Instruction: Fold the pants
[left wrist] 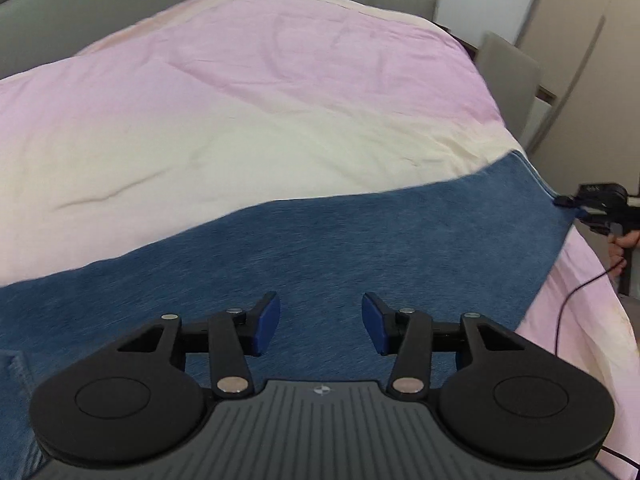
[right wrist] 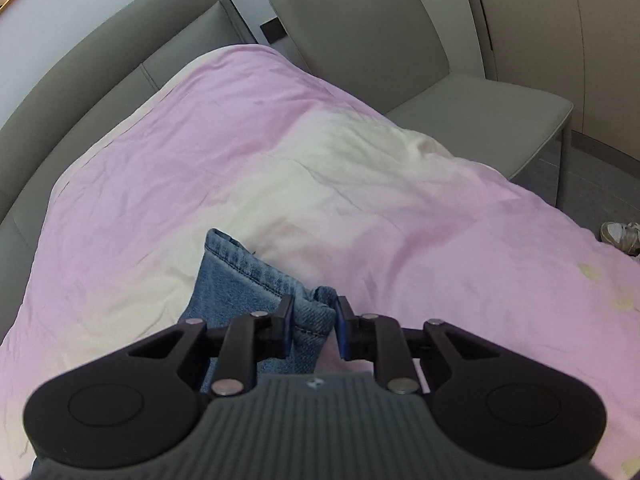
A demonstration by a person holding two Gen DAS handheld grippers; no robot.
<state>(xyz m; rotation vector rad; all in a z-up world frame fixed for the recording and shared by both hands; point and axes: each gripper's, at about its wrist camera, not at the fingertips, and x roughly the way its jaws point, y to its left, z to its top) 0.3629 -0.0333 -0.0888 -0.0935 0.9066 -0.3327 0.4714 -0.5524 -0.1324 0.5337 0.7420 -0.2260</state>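
- Below my left gripper point(left wrist: 320, 322), the pants point(left wrist: 304, 248) are lying flat across the quilt point(left wrist: 248, 104), a long blue denim band running from my near left out to the far right.
- I am hovering the left gripper over the denim with its fingers point(left wrist: 266, 322) spread wide and nothing between them; whether the pads are touching the cloth I cannot tell.
- Far to the right of those fingers, my right gripper point(left wrist: 568, 202) is sitting at the pants' end by the quilt's edge, with a hand point(left wrist: 626, 240) behind it.
- In the right wrist view, I am pinching the right gripper point(right wrist: 312, 322) on the hem point(right wrist: 316, 308); the fingers point(right wrist: 286, 320) are standing narrow with a bunched fold of denim between them.
- Ahead and to the left of those fingers, the rest of the hem is lying on the quilt, its stitched edge showing.
- Beyond the fingers, the pink and cream quilt is spreading out, wrinkled, with a headboard point(right wrist: 80, 80) behind it.
- Ahead to the right, a grey chair point(right wrist: 420, 64) is standing beside the bed.
- Far right of the fingers, a shoe point(right wrist: 622, 236) is resting on the floor.
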